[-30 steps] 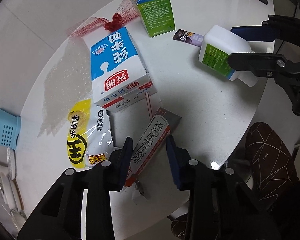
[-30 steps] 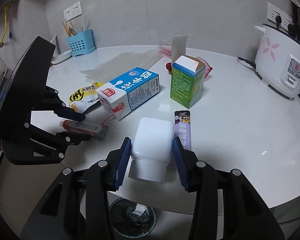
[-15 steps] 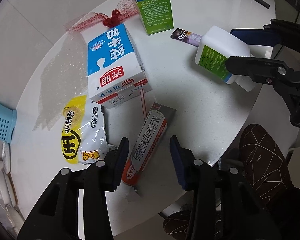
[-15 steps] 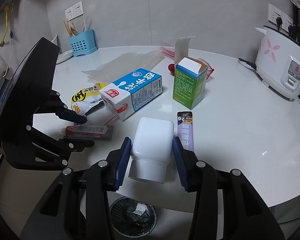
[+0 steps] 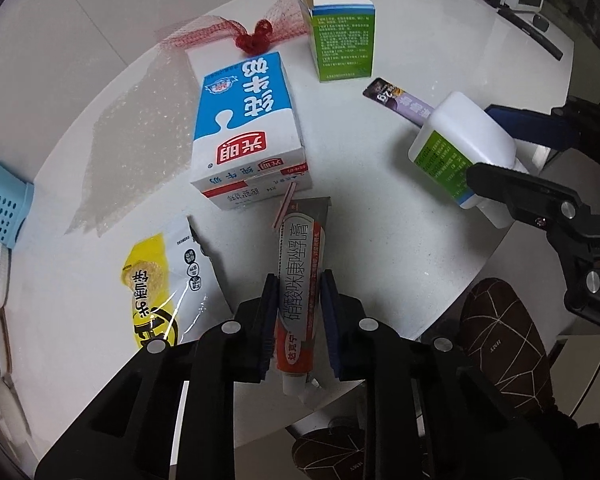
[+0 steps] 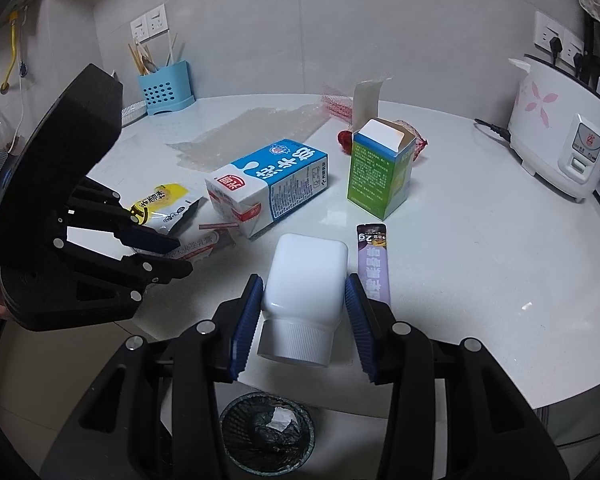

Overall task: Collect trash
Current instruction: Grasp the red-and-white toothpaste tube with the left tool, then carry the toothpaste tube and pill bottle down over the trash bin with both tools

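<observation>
While the person stands at the edge of the white surface (image 6: 480, 240), the left gripper (image 5: 298, 312) points steeply down and its jaws have just been closing; now the pads press on both sides of a tube of ointment (image 5: 300, 280), which lies flat on the surface with its cap end toward the gripper. Just left of this gripper lies a yellow and white snack wrapper (image 5: 160, 292). Beyond the tube's far end, a thin pink straw (image 5: 285, 208) leans against a blue and white milk carton (image 5: 248, 136) that lies on its side. Farther beyond it are a sheet of bubble wrap (image 5: 140, 140) and a red net bag (image 5: 256, 36).

To the right, a green box (image 6: 380, 172) stands upright with its top flap open, well ahead of the right gripper (image 6: 304, 312). The right gripper is closed on a white plastic bottle (image 6: 306, 280), cap toward the gripper, with a blue pad on each side of it. Just to the right of the bottle a purple sachet (image 6: 374, 264) lies flat on the surface. Below this gripper, on the floor, sits a round trash bin (image 6: 266, 432) with a dark liner.
</observation>
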A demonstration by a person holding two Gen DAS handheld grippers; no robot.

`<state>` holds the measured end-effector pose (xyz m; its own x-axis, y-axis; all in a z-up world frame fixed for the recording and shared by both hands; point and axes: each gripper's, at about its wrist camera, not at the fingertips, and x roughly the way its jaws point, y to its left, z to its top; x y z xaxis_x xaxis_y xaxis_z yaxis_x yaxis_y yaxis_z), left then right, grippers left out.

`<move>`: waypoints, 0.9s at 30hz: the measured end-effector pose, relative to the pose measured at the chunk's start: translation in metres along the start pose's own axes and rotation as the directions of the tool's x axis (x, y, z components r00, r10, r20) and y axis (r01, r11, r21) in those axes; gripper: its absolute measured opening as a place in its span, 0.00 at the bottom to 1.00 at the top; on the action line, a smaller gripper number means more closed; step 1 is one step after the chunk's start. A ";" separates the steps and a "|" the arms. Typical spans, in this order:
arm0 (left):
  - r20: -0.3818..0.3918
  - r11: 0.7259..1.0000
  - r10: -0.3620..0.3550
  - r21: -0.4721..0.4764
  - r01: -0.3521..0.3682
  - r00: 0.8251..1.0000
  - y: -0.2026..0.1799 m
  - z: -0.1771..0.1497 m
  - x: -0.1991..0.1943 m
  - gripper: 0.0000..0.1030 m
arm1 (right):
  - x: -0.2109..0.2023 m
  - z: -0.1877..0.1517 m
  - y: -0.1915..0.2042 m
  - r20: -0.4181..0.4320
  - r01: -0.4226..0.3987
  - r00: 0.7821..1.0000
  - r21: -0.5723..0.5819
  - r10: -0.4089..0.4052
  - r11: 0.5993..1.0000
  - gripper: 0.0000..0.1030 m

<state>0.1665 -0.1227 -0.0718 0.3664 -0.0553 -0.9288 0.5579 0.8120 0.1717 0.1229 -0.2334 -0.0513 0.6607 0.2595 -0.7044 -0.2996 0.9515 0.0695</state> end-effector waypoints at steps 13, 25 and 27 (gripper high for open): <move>0.129 0.995 0.046 -0.093 -0.034 0.991 0.006 -0.016 -0.038 0.21 | -0.013 -0.005 0.008 0.008 0.008 1.000 -0.001 -0.008 1.000 0.40; 0.276 0.957 0.134 -0.286 -0.052 0.952 -0.001 -0.052 -0.090 0.21 | -0.035 -0.012 0.013 0.053 0.007 0.999 0.015 -0.008 1.000 0.40; 0.303 0.944 0.164 -0.323 -0.060 0.939 -0.007 -0.063 -0.100 0.21 | -0.041 -0.017 0.016 0.066 0.009 0.998 0.017 -0.010 1.000 0.40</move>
<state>0.0787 -0.0864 -0.0010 0.6609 -0.0951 -0.7444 0.2641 0.9580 0.1121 0.0796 -0.2320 -0.0330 0.7077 0.2605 -0.6568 -0.2819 0.9565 0.0757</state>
